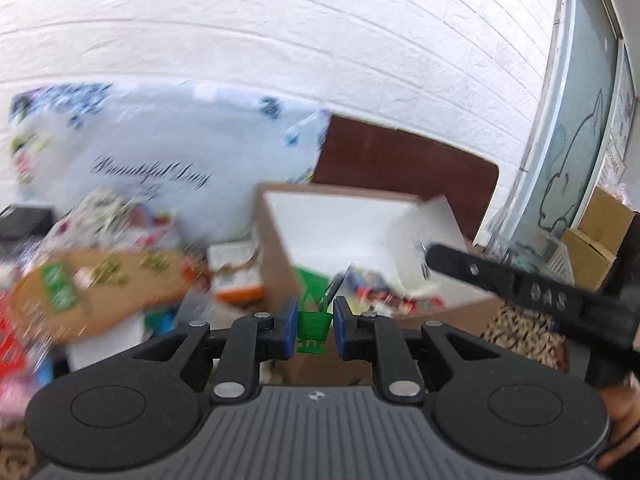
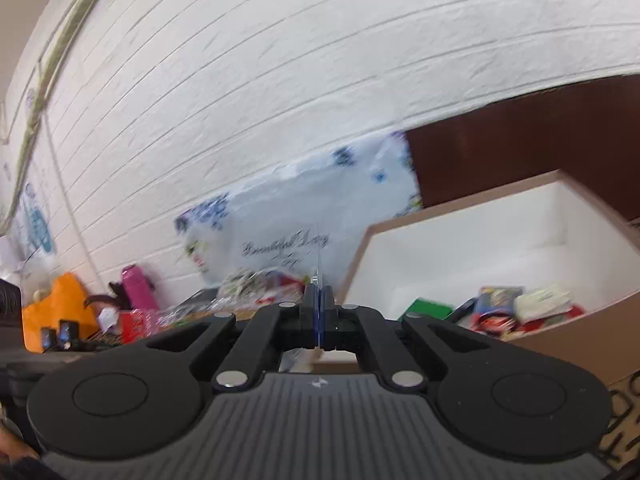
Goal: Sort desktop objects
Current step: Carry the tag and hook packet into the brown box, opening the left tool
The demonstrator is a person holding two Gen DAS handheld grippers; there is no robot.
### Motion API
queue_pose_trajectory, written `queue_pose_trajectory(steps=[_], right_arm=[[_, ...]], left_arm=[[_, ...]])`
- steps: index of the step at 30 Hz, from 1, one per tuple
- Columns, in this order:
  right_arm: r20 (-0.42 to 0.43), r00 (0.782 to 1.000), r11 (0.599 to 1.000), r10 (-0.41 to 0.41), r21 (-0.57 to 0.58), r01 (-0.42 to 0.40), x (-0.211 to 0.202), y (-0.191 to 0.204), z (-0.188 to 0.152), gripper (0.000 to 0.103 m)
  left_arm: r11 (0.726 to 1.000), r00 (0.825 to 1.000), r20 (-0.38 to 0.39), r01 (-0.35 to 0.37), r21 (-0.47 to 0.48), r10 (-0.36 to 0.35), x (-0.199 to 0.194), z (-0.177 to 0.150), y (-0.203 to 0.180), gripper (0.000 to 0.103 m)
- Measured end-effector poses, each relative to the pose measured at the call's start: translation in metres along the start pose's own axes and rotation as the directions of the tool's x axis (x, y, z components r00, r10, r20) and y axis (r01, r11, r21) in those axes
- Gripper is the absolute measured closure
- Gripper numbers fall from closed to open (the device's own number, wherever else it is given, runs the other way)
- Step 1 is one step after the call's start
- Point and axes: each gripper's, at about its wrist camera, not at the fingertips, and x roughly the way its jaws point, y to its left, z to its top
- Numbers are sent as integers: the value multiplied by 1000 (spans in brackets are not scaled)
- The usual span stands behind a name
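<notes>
pale plastic bag [image 1: 160,152] reads "beautiful day"; left tongs [image 1: 315,326] pinch green clip [image 1: 314,326].

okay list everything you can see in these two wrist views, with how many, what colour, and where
green plastic piece: one, green, between the left gripper's pads
thin clear sheet: one, transparent, pinched edge-on in the right gripper
cardboard box: one, brown outside, white inside, open, right of centre, holding mixed colourful items
white bag with script lettering: one, pale blue-white, against the brick wall
dark brown board: one, behind the box
pink bottle: one, far left by the wall
orange bag: one, far left
left gripper: one, black with blue pads
right gripper: one, black, shut
</notes>
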Motion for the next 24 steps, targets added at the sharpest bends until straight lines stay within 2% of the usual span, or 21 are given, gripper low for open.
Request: queue_pose_trajectory(steps=[5, 9, 14, 21, 22, 23, 24], right_arm=[[46, 994, 995, -95, -10, 96, -7, -27, 14, 103], [48, 985, 986, -163, -30, 165, -3, -47, 17, 103], [21, 977, 976, -214, -28, 215, 13, -71, 14, 103], [-38, 971, 972, -236, -25, 235, 44, -93, 5, 103], [-48, 971, 972, -233, -35, 231, 49, -95, 4, 103], [-60, 970, 971, -236, -48, 233, 54, -95, 3, 101], [-70, 966, 968, -248, -64, 243, 58, -95, 3, 97]], left_arm=[[999, 999, -8, 41, 6, -41, 37, 23, -23, 84], [998, 998, -33, 53, 19, -52, 69, 30, -36, 84], [998, 996, -75, 55, 16, -53, 105, 29, -39, 84], [999, 993, -107, 44, 8, -43, 137, 26, -33, 83], [999, 994, -100, 45, 3, -44, 139, 27, -32, 79], [999, 994, -95, 47, -5, -47, 139, 27, -30, 57], [999, 995, -86, 46, -14, -47, 139, 27, -28, 30]])
